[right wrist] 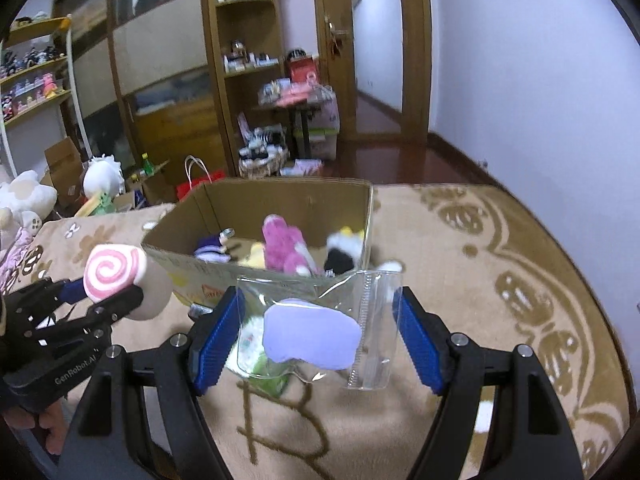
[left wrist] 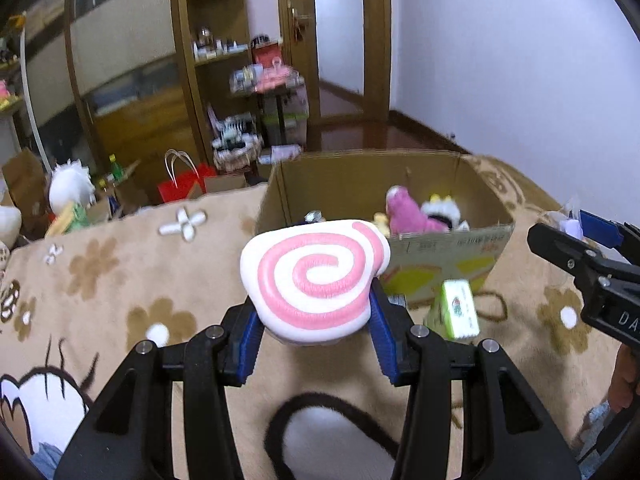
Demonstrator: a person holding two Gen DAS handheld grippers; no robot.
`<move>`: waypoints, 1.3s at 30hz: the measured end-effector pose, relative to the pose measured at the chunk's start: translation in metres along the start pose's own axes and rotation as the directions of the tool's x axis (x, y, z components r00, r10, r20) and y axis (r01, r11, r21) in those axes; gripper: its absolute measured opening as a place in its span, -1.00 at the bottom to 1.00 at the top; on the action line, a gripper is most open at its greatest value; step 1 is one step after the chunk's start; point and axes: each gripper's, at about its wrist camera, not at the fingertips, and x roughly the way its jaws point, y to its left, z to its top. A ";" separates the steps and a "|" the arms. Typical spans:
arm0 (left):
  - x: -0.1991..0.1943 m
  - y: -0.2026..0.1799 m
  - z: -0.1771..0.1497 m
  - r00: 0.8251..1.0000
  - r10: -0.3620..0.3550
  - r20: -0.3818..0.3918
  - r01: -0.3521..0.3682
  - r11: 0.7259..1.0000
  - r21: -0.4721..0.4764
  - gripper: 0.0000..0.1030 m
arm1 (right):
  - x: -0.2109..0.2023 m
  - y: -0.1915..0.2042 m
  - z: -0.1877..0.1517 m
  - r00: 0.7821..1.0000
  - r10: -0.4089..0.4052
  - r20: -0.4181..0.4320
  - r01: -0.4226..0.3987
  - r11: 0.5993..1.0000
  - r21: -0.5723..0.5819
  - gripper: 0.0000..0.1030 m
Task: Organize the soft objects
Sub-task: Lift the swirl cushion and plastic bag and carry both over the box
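One blanket spreads tan and flowered under everything; on it, toward its far edge, sits one cardboard box, open at the top; inside the box I count four soft toys: one pink plush in the middle, one black-and-white plush against the right wall, one small yellow one and one purple-and-white one toward the left wall.

Now the two grippers, both held above the blanket on the near side of the box; the left gripper has its two blue pads clamped on one pink-and-white swirl toy, which is lifted clear of the blanket just before the box's near wall; the right gripper has its blue pads pressed against the two sides of one clear plastic bag, and inside that bag shows one pale purple soft piece; the bag hangs near the box's near right corner.

Smallest last: one green-and-white packet lies on the blanket, touching or just beside the front wall of the box; I cannot tell which.
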 end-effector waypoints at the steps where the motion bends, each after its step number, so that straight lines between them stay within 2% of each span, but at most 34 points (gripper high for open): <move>1: -0.003 0.000 0.002 1.000 0.001 0.011 -0.001 1.000 0.009 -0.10 | -0.003 0.002 0.002 1.000 -0.003 0.016 0.003 1.000 -0.008 0.55; 9: -0.025 0.009 0.016 0.994 0.013 0.108 -0.013 1.000 0.007 -0.10 | -0.022 0.005 0.018 0.991 -0.036 0.130 0.040 0.999 -0.025 0.55; 15: -0.029 0.014 0.026 0.986 0.030 0.161 -0.035 0.999 0.028 -0.09 | -0.026 0.009 0.031 0.981 -0.067 0.184 0.076 0.996 -0.041 0.55; 27: -0.010 0.017 0.045 0.970 0.041 0.238 -0.059 0.996 0.067 -0.08 | -0.015 0.013 0.051 0.958 -0.121 0.258 0.139 0.989 -0.053 0.55; 39: 0.019 0.004 0.055 0.968 0.020 0.250 -0.046 0.994 0.097 -0.07 | 0.003 0.000 0.062 0.956 -0.091 0.281 0.101 0.995 -0.023 0.56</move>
